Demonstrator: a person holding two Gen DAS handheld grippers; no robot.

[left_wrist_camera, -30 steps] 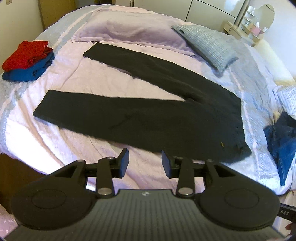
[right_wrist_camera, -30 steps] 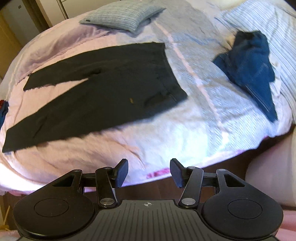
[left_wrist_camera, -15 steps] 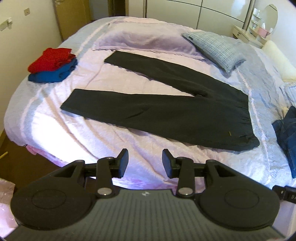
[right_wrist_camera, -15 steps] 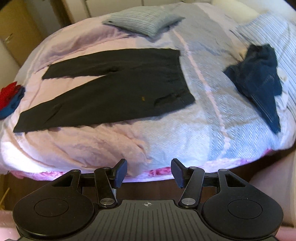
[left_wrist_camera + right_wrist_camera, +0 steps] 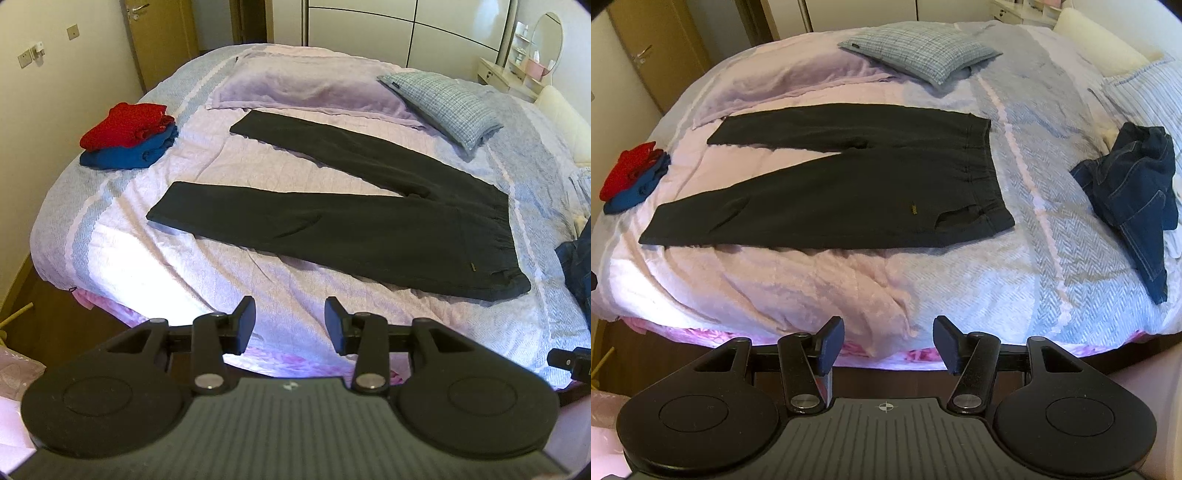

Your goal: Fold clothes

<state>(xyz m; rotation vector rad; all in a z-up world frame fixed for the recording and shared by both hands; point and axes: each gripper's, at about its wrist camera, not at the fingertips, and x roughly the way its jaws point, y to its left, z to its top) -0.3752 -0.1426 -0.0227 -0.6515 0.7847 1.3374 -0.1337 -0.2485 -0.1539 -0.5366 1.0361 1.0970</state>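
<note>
Black trousers [image 5: 354, 218] [image 5: 849, 184] lie flat on the bed, legs spread in a V toward the left, waistband at the right. My left gripper [image 5: 290, 325] hovers over the near edge of the bed, open and empty, short of the trousers. My right gripper [image 5: 888, 343] also hangs at the near bed edge, open with nothing between its fingers, below the trousers' waist end. A crumpled pair of blue jeans [image 5: 1137, 192] [image 5: 576, 266] lies to the right.
A folded pile, red on blue [image 5: 129, 136] [image 5: 631, 177], sits at the bed's left. A lilac pillow [image 5: 306, 88] and a grey checked cushion [image 5: 439, 103] [image 5: 919, 48] lie at the back. The quilt [image 5: 1052, 258] covers the bed. Wooden floor [image 5: 44, 317] shows at the left, below the mattress.
Both grippers have drawn back from the bed and risen a little, so the trousers look smaller and farther off. The right view has rolled level. Nothing was picked up.
</note>
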